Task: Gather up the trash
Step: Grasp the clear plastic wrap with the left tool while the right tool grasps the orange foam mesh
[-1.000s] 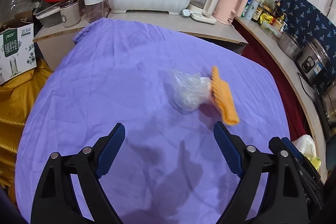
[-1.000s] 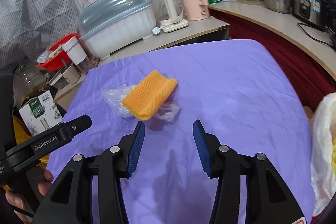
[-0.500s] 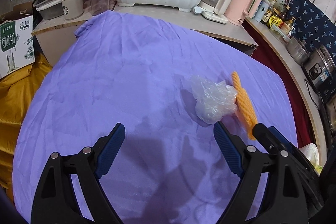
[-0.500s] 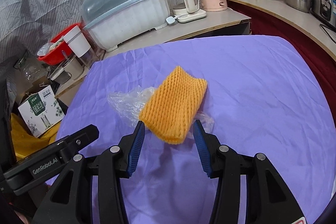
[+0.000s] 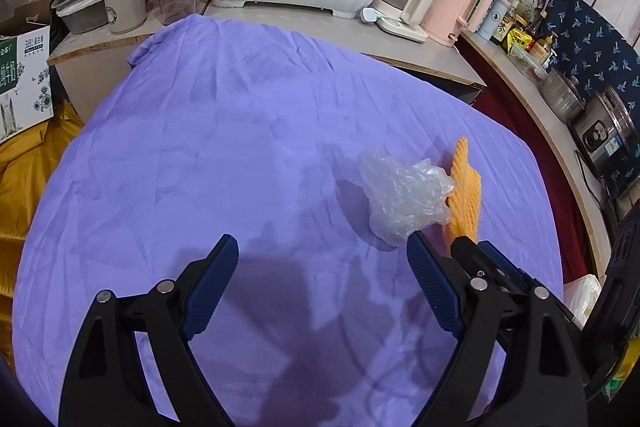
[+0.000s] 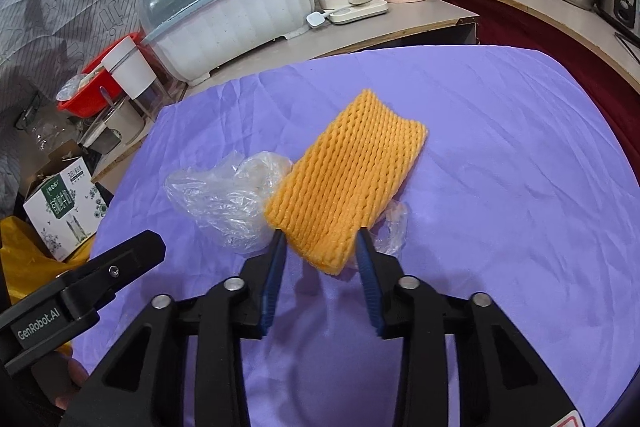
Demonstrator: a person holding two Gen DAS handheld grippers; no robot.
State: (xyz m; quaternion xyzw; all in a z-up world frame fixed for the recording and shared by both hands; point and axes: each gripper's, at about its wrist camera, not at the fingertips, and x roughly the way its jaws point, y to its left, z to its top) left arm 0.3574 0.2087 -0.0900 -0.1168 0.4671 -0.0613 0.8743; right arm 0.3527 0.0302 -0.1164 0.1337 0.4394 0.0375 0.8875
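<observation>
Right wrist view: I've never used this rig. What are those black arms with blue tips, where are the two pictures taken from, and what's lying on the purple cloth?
They are hand-held grippers, one in each of a person's hands, each with a camera looking along its two fingers. In the right wrist view the right gripper is closing its jaws on the near end of an orange foam net. A crumpled clear plastic bag lies beside the net on the purple cloth. In the left wrist view the left gripper is open and empty, near the bag.
</observation>
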